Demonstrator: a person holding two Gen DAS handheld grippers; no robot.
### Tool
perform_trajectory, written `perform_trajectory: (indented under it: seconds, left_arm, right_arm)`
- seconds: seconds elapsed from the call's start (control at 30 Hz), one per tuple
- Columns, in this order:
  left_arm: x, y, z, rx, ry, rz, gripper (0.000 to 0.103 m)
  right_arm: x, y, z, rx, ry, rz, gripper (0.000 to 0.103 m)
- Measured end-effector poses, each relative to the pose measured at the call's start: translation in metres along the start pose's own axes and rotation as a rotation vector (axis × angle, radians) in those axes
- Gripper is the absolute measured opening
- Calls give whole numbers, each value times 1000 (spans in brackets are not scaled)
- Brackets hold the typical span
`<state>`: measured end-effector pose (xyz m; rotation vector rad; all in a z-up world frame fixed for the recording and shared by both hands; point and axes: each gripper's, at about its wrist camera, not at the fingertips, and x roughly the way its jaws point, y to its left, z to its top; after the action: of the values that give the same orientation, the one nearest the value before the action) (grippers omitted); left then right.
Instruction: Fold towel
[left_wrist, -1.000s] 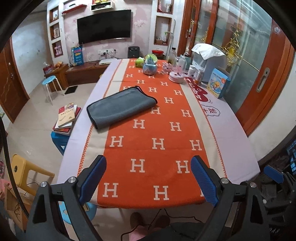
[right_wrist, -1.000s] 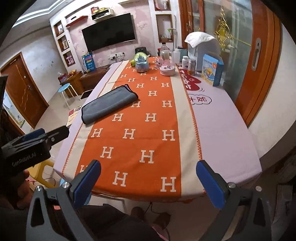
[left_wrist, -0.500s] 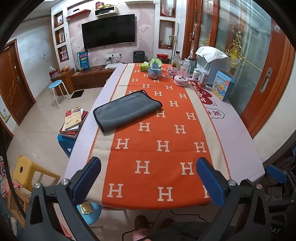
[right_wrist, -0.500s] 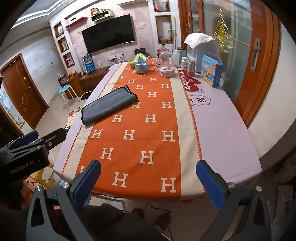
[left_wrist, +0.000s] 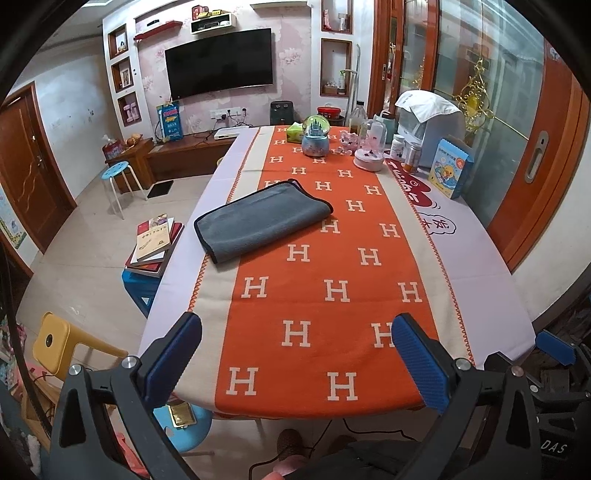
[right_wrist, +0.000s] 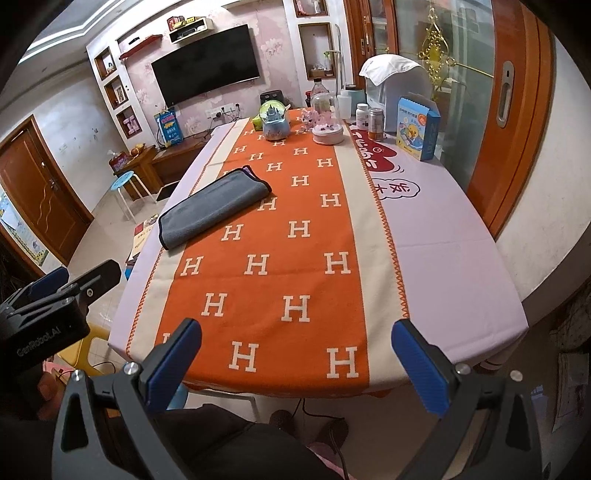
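A grey towel (left_wrist: 258, 219), folded into a flat rectangle with dark trim, lies on the left side of the orange H-patterned table runner (left_wrist: 332, 288); it also shows in the right wrist view (right_wrist: 212, 205). My left gripper (left_wrist: 295, 354) is open and empty, held back over the table's near edge, well short of the towel. My right gripper (right_wrist: 295, 354) is open and empty at the near edge too. The left gripper's body (right_wrist: 48, 314) shows at the left of the right wrist view.
Snow globe (left_wrist: 314, 138), jars, a white appliance (left_wrist: 430, 125) and a blue box (left_wrist: 451, 168) crowd the table's far end. Left of the table are a book stack on a blue stool (left_wrist: 153, 245), a yellow stool (left_wrist: 55, 339) and a white-legged stool (left_wrist: 116, 173).
Both grippers have drawn back and lifted away from the table, so more of the room and the near edge show. The towel has not moved. Both stay open.
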<state>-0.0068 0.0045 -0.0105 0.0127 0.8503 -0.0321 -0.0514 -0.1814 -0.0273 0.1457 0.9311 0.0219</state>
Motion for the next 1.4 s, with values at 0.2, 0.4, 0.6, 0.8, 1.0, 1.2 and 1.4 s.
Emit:
perform_trajectory:
  seconds: [0.2,0.4,0.6,0.8,1.0,1.2,1.4]
  left_arm:
    - [4,5,0,2,9,0,102]
    - [6,5,-1,4,13,-2,102]
    - [7,3,-2,10,9,-6,102]
    - [7,3,-1,10,10,-5,102]
    - [7,3,-1,9,10,-6,102]
    - [6,2,-2,10,11,-7,102]
    - [5,2,-2,11,13,-6,102]
  right_arm:
    - [5,2,0,3,13,-2,103]
    - [10,1,2,9,23,-5,103]
    - [10,1,2,11,26,-7,103]
    - [10,0,2,12,28,-6,103]
    - [10,0,2,11,28,-6,103]
    - [9,0,3,13,28,-6,103]
    - [9,0,3,12,29,-5,103]
